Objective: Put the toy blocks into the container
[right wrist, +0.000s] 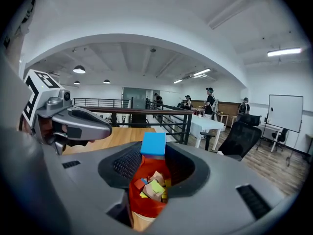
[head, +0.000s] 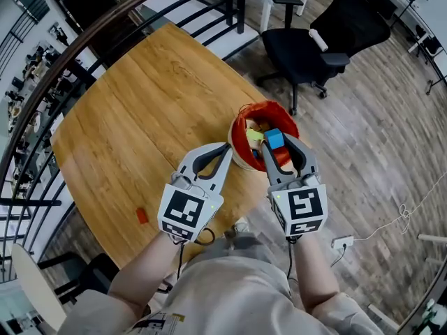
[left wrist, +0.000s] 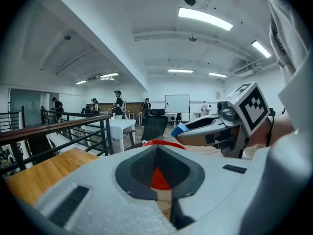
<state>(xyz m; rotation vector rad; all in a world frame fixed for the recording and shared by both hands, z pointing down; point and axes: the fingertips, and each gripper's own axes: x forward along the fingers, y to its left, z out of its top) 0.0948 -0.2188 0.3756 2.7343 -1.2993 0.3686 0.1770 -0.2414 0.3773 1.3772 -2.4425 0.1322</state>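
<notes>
A red-lined container [head: 246, 121] stands at the right edge of the round wooden table [head: 140, 117], with several coloured blocks [right wrist: 152, 185] inside. My right gripper [head: 274, 144] is shut on a blue block [head: 274, 139] and holds it just above the container's opening; in the right gripper view the blue block [right wrist: 153, 143] sits between the tips, over the red lining [right wrist: 144, 202]. My left gripper [head: 227, 149] is shut and empty, its tips beside the container's left rim. A small red block [head: 142, 216] lies on the table near its front edge.
A black office chair [head: 314, 47] stands on the wood floor beyond the container. A dark metal railing [head: 42, 117] curves round the table's far and left sides. A cable and socket strip [head: 342, 241] lie on the floor at right.
</notes>
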